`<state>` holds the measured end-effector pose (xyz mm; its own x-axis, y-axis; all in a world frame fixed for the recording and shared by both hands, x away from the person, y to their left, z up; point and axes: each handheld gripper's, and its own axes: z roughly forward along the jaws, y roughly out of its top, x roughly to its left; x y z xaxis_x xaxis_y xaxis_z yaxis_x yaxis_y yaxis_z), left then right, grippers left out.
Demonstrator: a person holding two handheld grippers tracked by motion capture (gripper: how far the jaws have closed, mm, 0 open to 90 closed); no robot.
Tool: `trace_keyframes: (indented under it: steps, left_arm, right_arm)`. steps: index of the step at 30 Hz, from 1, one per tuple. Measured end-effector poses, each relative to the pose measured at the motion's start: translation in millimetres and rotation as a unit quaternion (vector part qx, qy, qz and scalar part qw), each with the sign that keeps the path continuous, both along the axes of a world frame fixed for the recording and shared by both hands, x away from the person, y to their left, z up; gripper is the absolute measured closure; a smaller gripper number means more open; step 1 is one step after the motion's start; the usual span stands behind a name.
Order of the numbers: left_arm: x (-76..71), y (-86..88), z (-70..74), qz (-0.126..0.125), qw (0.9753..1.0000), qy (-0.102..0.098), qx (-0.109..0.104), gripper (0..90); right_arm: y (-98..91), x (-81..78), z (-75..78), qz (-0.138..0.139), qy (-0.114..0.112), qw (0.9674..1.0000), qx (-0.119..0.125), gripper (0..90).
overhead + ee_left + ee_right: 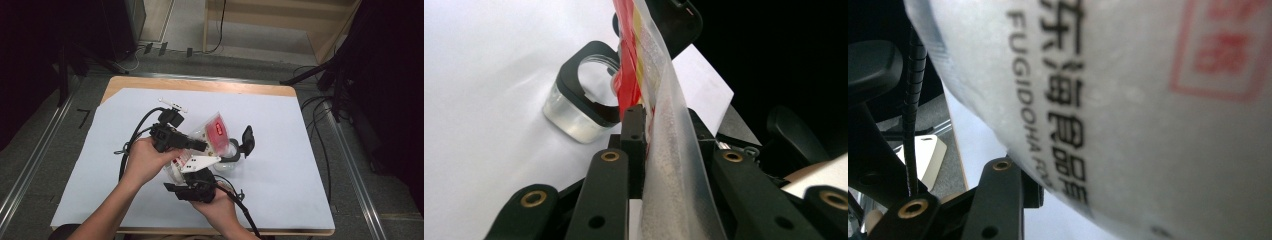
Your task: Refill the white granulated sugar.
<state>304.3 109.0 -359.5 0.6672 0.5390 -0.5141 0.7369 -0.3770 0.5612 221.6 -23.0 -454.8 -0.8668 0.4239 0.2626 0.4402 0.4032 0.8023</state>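
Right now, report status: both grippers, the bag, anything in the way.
Left gripper clamped on translucent food bag. Right gripper on the bag's near end, grip unclear. Open clear container just beyond, black lid up.

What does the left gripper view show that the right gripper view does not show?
The left gripper view alone shows a clear container with a black rim lying on the white sheet, and the red and yellow print inside the packet. The right gripper view alone shows black lettering and a red square stamp on the packet's frosted face. Both show the same translucent packet very close, with the black fingers of that view's own gripper beside it.
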Motion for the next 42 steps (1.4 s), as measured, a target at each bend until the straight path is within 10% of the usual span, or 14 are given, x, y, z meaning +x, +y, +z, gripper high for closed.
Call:
trace_keyframes:
  steps: [16, 30, 42]
  left_arm:
    - [15.1, -3.5, 9.1, -0.002, 0.9997, 0.016, 0.016, 80.2]
    - [13.3, -8.0, 10.6, -0.008, 0.9995, -0.028, 0.011, 75.4]
    - [13.4, -8.0, 12.4, 0.008, 0.9997, -0.024, 0.002, 74.3]
  right_arm:
    - [4.4, 11.4, 9.1, -0.007, 0.017, 0.9998, 0.001, 60.4]
    - [1.0, 12.2, 13.3, -0.01, 0.033, 0.9993, 0.016, 62.2]
    - [2.2, 14.0, 15.4, -0.007, 0.035, 0.9989, 0.029, 60.6]
